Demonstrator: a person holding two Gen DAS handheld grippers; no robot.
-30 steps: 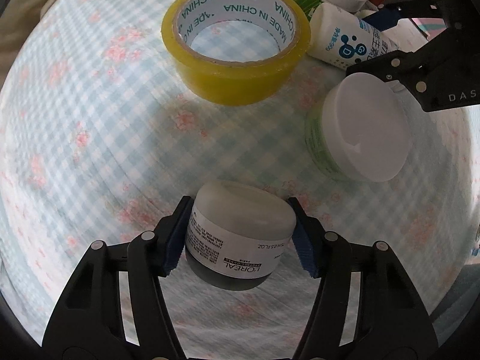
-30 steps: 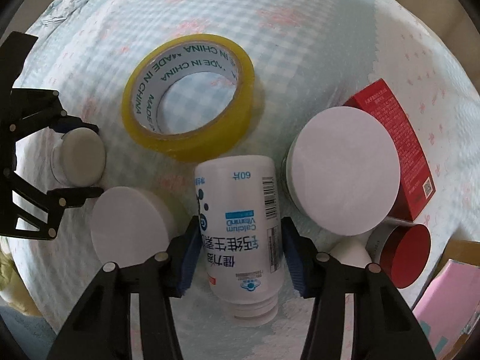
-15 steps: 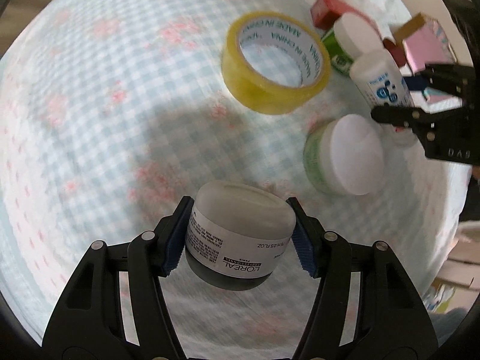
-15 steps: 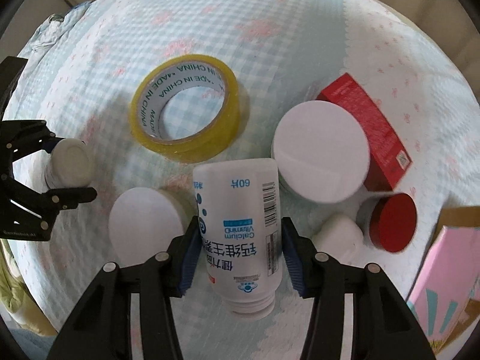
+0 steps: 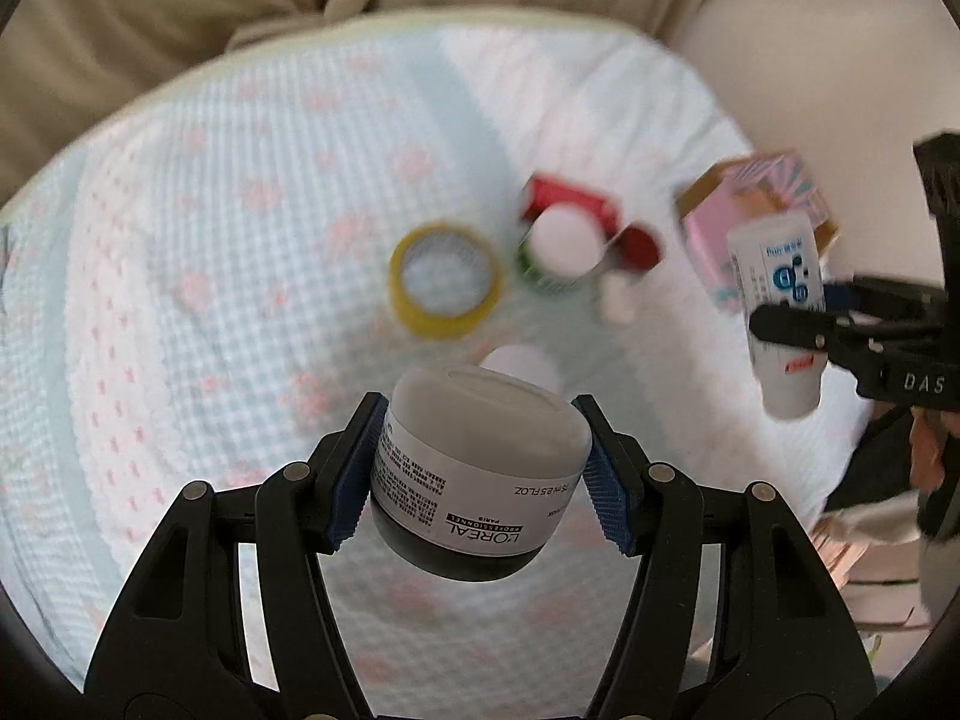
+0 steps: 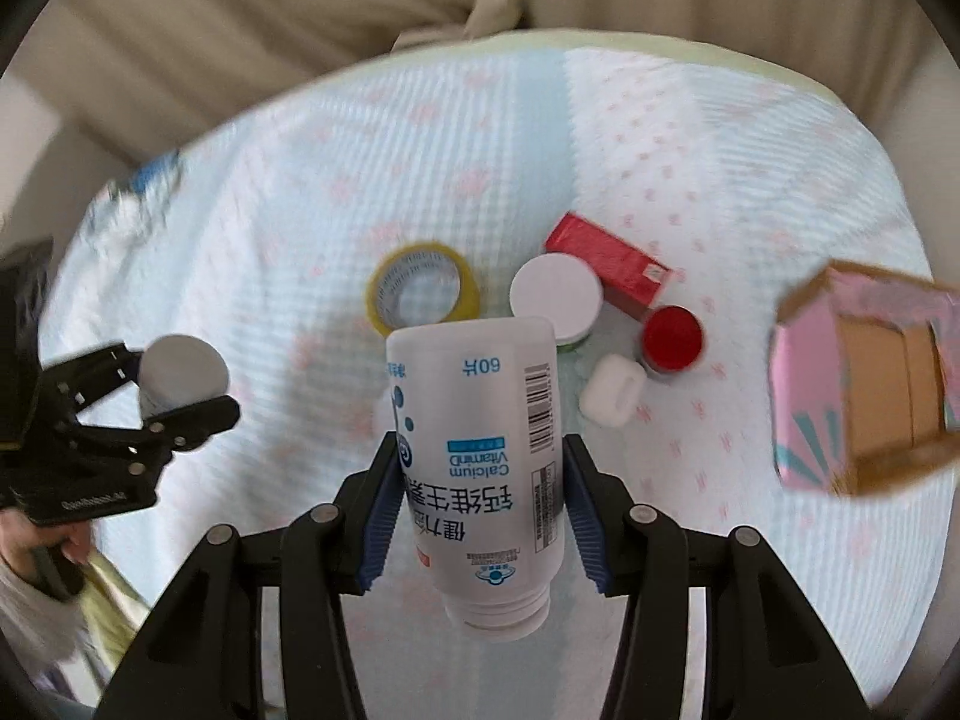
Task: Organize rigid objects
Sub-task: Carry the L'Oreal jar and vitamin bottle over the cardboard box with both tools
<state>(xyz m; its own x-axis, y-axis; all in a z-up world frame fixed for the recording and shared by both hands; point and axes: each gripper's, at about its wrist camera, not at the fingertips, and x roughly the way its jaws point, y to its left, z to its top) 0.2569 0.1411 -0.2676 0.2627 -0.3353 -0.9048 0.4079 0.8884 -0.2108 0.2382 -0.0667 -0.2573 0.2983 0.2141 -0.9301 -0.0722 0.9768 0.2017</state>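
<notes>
Left wrist view, lower centre: the left gripper (image 5: 480, 468) has its jaws clamped on a grey-lidded cream jar (image 5: 474, 474), the blue pads pressing its two sides; the jar hangs clear above the quilted bed cover (image 5: 210, 312). Right wrist view, lower centre: the right gripper (image 6: 480, 492) has its jaws clamped on a white vitamin bottle (image 6: 480, 468), held lengthwise with its cap end nearest the camera and its base pointing away.

Beyond the bottle, mid-frame, lie a white earbud case (image 6: 613, 390) and a red-lidded tin (image 6: 672, 333), just beside each other. Slightly farther stand a white-lidded jar (image 6: 555, 295) and, to its left, a yellow tape roll (image 6: 423, 288); a red carton (image 6: 609, 264) lies behind the jar. At the right edge an open pink cardboard box (image 6: 864, 384) shows its brown interior. At the left edge, a hand (image 6: 36, 546) carries the other gripper. Beige fabric (image 6: 300, 18) fills the top of both frames.
</notes>
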